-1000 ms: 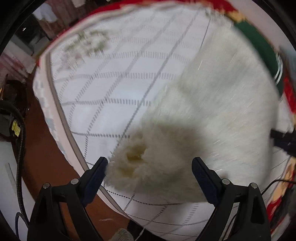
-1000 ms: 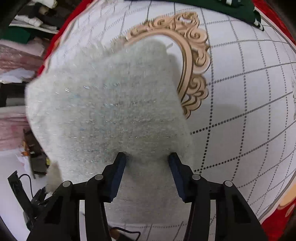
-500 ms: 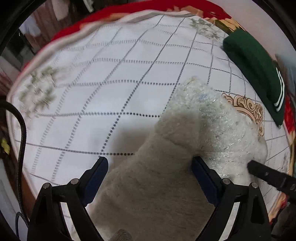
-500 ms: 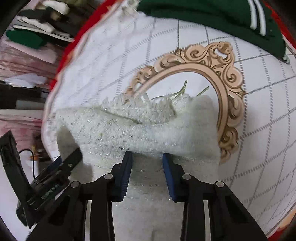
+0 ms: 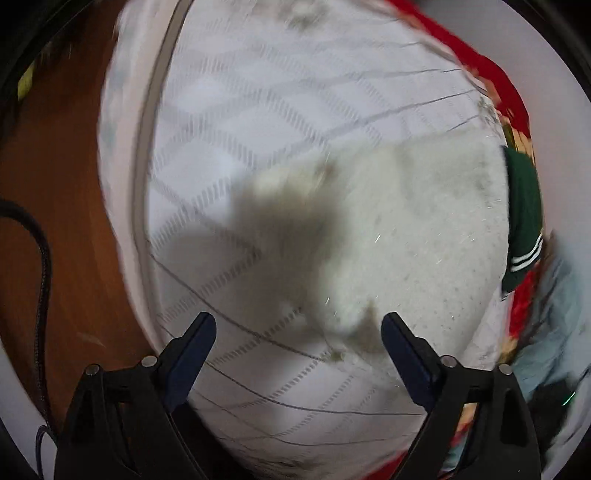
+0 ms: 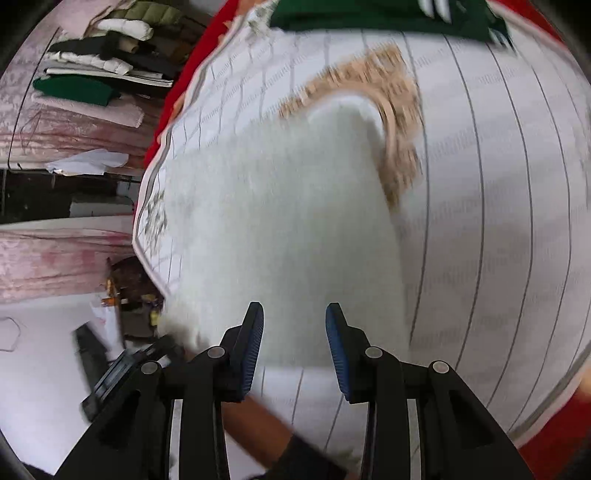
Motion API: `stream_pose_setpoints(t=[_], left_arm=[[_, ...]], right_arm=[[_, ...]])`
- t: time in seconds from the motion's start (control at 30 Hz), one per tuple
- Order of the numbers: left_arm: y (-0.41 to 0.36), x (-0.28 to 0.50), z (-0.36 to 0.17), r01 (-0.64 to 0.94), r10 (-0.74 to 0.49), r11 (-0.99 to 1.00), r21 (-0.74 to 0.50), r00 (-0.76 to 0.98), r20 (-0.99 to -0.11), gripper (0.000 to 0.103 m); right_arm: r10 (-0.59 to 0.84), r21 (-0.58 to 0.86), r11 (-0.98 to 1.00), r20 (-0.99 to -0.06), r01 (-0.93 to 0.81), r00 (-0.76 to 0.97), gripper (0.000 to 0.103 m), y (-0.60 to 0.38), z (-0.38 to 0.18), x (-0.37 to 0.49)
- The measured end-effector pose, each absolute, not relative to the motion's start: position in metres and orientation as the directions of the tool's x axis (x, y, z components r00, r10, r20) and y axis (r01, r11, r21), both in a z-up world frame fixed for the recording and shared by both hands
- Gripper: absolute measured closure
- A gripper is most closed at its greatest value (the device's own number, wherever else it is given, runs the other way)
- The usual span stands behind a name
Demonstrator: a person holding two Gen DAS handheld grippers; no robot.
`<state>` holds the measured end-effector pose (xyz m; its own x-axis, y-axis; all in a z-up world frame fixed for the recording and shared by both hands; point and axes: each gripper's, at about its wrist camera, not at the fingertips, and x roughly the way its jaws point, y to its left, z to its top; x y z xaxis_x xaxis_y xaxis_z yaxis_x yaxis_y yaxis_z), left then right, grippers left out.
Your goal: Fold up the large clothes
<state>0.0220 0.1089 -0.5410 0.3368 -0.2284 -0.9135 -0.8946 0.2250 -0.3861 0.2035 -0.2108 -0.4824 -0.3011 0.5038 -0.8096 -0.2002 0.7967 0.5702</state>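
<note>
Biggest thing here is the white quilted cover (image 5: 258, 110) with its dashed grid lines, spread over what looks like a bed, with a red patterned layer (image 5: 506, 96) peeking out along the far edge. In the right wrist view the same cover (image 6: 498, 184) fills most of the picture, and there's a tan scrollwork frame print (image 6: 399, 122) on it. Both views are pretty motion-blurred, so fine detail is mushy.

On top of the cover lies the fluffy white garment (image 5: 424, 229), a fuzzy knit with little sparkly threads. From the left camera it sits toward the right half of the cover, with a dark shadow falling across its near-left part. From the right camera the garment (image 6: 288, 221) runs up the middle, its far end overlapping the tan print.

A folded green garment with white stripes (image 5: 522, 218) lies just past the white one at the cover's edge; it shows along the top in the other view too (image 6: 369, 14).

Brown floor (image 5: 55, 221) on the left side, with a black cable (image 5: 42, 266) running over it.

Left gripper (image 5: 298, 334): jaws spread wide, nothing between them, hanging over the garment's near edge. Right gripper (image 6: 294, 328): jaws partly apart, over the garment's near end, and not pinching it as far as I can see.
</note>
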Motion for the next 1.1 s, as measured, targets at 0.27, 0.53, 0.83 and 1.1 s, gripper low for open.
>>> stream_pose_setpoints(t=[0.27,0.53,0.83,1.1], left_arm=[[0.112,0.036,-0.571,-0.848,-0.252,0.074,-0.525,0.493,-0.833,0.013],[0.111,0.046,-0.546,-0.813,-0.165,0.172,-0.556,0.532,-0.83,0.095],[0.08,0.031,-0.525,-0.809,-0.168,0.291,-0.511,0.482,-0.86,0.096],[0.085,0.023,-0.523,-0.796,-0.189,0.417,-0.44,0.397,-0.898,0.082]], right_arm=[[0.608,0.606,0.784,-0.707,0.132,-0.363,0.066,-0.227,-0.584,0.125],[0.693,0.662,0.721,-0.694,0.205,-0.195,0.076,-0.211,-0.614,0.115],[0.645,0.618,0.76,-0.755,0.2,-0.12,0.081,-0.201,-0.607,0.11],[0.486,0.505,0.859,-0.856,-0.083,-0.178,0.079,-0.199,-0.561,0.121]])
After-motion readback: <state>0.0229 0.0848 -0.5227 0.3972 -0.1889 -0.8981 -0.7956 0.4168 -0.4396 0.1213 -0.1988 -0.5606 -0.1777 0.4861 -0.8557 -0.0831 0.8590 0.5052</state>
